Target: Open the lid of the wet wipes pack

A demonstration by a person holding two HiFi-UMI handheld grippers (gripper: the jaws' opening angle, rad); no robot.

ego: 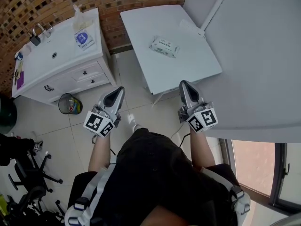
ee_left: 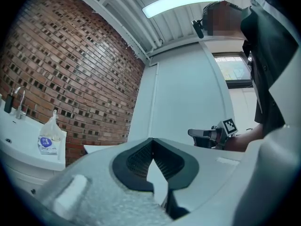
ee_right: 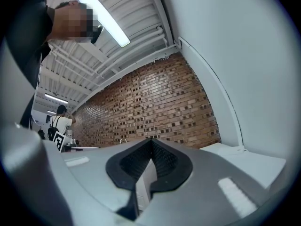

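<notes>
1. The white desk [ego: 141,25] stands by the brick wall [ego: 56,4]. The person stands on the tiled floor, a little away from its near edge.
2. The left tool [ego: 117,92] and the right tool [ego: 184,85] are held level before the body, both well apart from the desk. In each tool's own view the jaws are pressed together with nothing between them, so both tools are empty.
3. The wet wipes pack [ego: 164,46] lies flat near the middle of the desk, alone and turned a little askew.
4. The pack is probably light and soft, with a smooth film wrap. It will likely slide or buckle if only the lid is pulled. One tool should therefore press down or pinch one end of the body.
5. The lid is on the top face, but it is too small here to show its free edge. The other tool should catch that edge with narrow jaws and lift it gently.
</notes>
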